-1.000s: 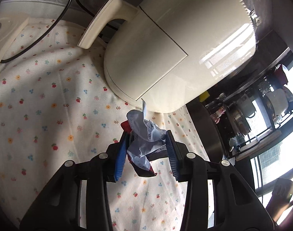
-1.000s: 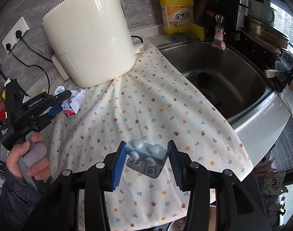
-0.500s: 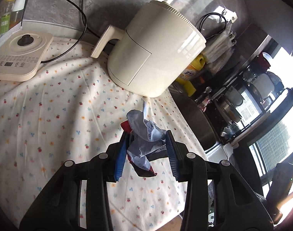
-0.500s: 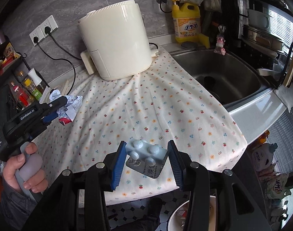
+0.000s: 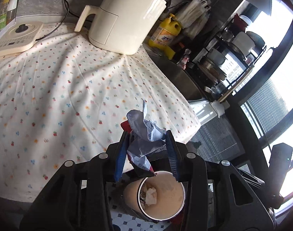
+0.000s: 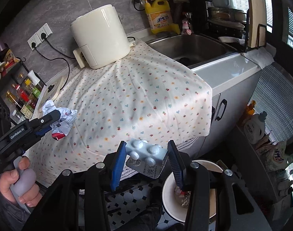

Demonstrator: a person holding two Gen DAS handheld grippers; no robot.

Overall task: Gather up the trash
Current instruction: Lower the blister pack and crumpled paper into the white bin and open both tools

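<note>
My left gripper (image 5: 146, 150) is shut on a crumpled white, blue and red wrapper (image 5: 144, 140), held past the front edge of the flowered tablecloth (image 5: 69, 88). Just below it on the floor stands a round bin (image 5: 162, 194) with scraps inside. In the right wrist view the same left gripper (image 6: 50, 121) and wrapper (image 6: 64, 119) show at the left, with a hand (image 6: 21, 184) on the handle. My right gripper (image 6: 147, 157) is shut on a pill blister pack (image 6: 146, 156), above and left of the bin (image 6: 173, 194).
A cream air fryer (image 6: 100, 36) stands at the back of the cloth, a steel sink (image 6: 192, 48) and yellow detergent bottle (image 6: 160, 17) to its right. A flat cream cooker (image 5: 15, 38), wall sockets (image 6: 39, 36) with cords and a spice rack (image 6: 21, 96) sit left. Tiled floor (image 6: 127, 202) lies below.
Both grippers have drawn back from the air fryer toward the counter's front edge, each keeping its item. The bin on the floor has come into both views.
</note>
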